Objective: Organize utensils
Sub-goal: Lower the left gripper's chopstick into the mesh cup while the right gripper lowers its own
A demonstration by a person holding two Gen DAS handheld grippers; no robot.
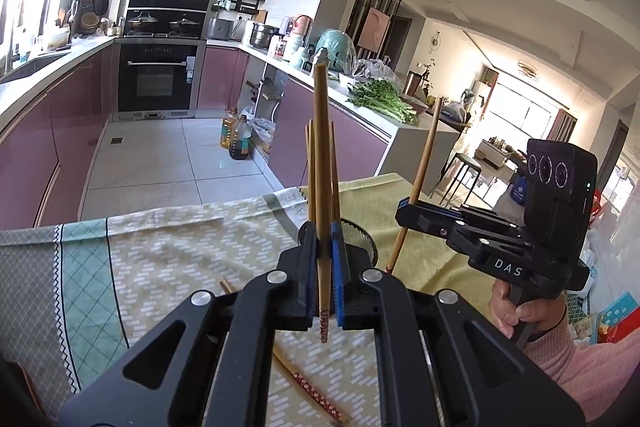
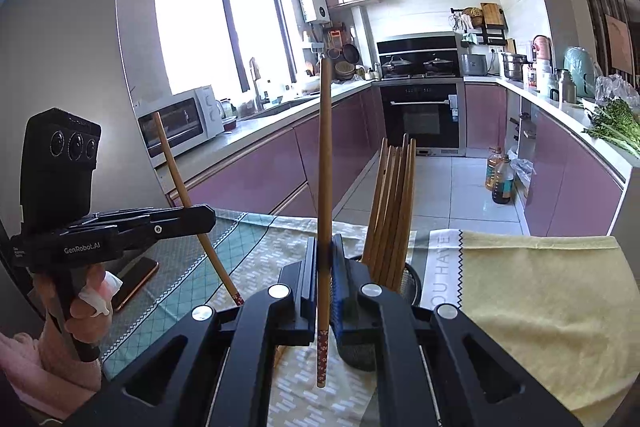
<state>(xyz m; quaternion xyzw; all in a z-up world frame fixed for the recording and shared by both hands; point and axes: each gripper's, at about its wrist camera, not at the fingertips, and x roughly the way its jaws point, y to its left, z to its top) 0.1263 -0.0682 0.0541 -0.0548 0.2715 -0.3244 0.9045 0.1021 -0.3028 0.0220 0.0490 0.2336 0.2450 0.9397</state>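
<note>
Your left gripper [image 1: 323, 275] pinches one upright bamboo chopstick [image 1: 322, 187], red-patterned at its tip; your right gripper [image 2: 324, 279] at three o'clock pinches another [image 2: 325, 187]. One loose chopstick [image 1: 316, 393] lies on the tablecloth [image 1: 160, 255]. At twelve, a mesh holder [image 2: 412, 281] keeps several.

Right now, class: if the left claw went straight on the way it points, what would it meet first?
Probably the black mesh holder with its standing chopsticks, just beyond the left claw, which is shut on one chopstick; depth is uncertain.
</note>
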